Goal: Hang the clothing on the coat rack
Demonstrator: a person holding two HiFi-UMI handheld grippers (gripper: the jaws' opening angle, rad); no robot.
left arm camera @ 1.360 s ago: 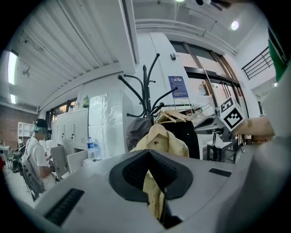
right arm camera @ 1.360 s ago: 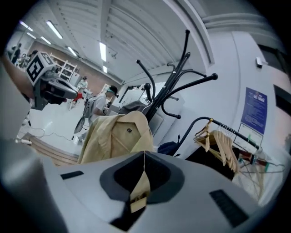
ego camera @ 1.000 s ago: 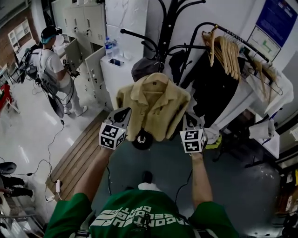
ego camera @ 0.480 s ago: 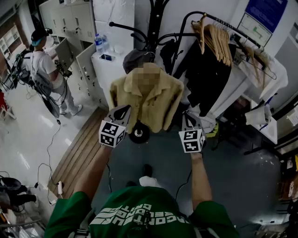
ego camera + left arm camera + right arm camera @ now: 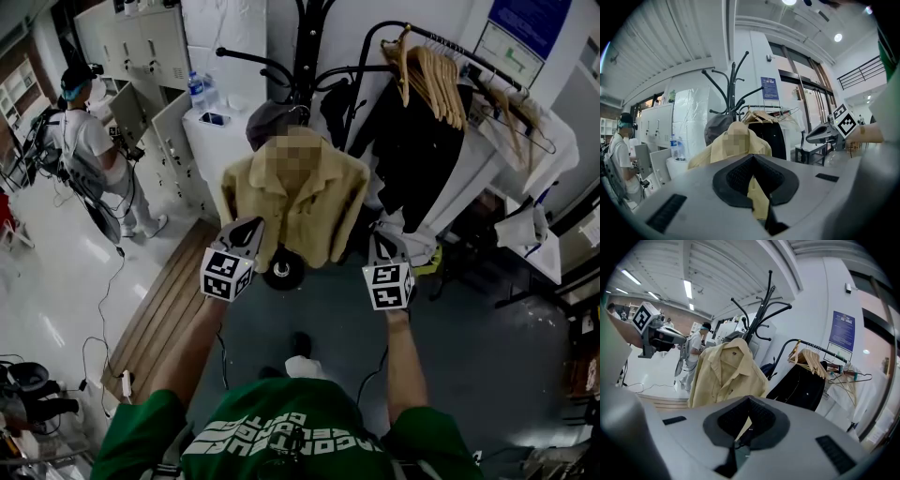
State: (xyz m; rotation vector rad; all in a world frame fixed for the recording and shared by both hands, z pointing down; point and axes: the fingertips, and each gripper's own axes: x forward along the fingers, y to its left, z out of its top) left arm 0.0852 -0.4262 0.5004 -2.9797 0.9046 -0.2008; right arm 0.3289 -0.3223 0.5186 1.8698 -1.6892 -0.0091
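Left gripper [image 5: 251, 228] and right gripper [image 5: 381, 240], jaws clamping the tan shirt's [image 5: 298, 202] hem, are holding it just before the coat rack [image 5: 307, 37].

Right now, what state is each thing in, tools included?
tan shirt: spread out, collar up at the coat rack, hem pinched by both tools.
left tool: shut on tan shirt.
right tool: shut on tan shirt.
locker door: open.
water bottle: upright.
wooden hangers: empty, on rail.
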